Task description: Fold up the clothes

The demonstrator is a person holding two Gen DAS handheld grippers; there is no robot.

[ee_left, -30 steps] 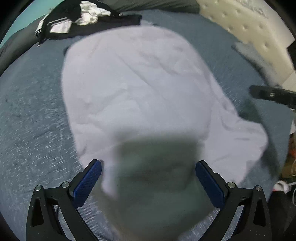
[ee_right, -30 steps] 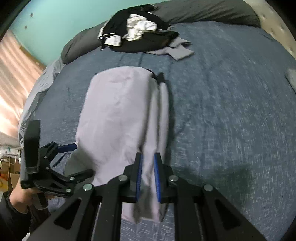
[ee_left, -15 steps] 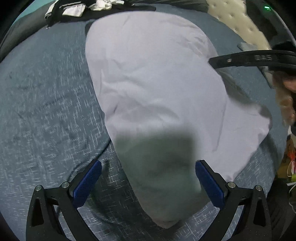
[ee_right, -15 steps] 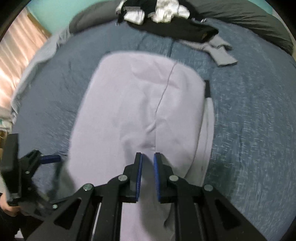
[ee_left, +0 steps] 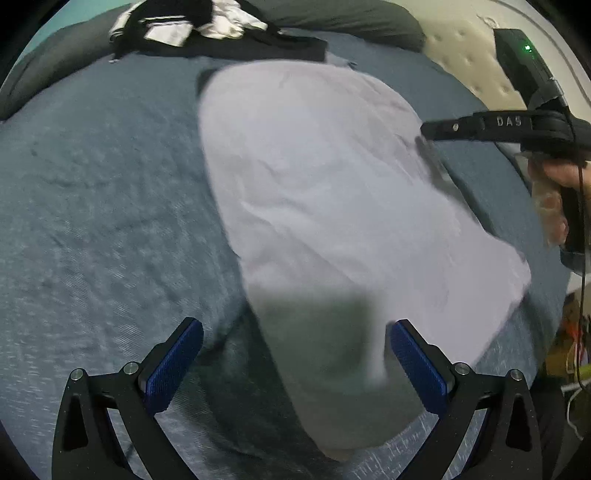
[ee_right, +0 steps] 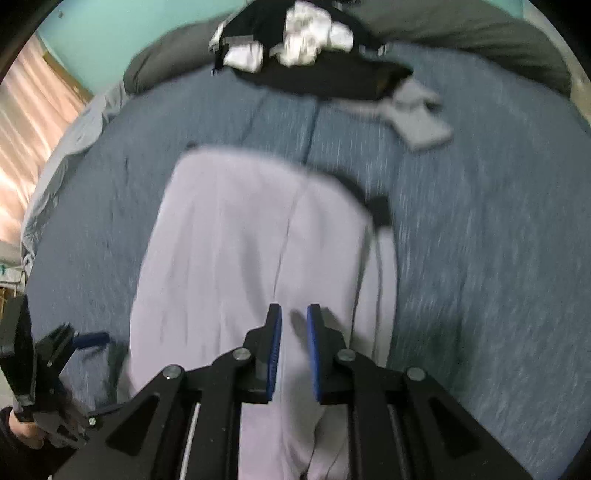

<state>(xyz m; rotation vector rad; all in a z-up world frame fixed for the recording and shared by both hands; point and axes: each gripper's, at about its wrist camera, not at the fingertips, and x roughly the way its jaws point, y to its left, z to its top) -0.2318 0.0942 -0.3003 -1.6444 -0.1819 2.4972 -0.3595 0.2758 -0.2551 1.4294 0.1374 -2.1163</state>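
Garment is lying long axis straight ahead on the bed. My right fingers are pinching its near edge; left fingers spread, straddling the near end.

- Blue bed cover spreading across both views.
- Dark grey pillows lying along the far edge.
- Tufted cream headboard rising at right.
- Pink curtain hanging beside teal wall.

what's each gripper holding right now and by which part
The right gripper is nearly shut on the near end of the lavender garment, pinching a fold of cloth. The left gripper is open and holds nothing; the garment merely lies between its fingers.
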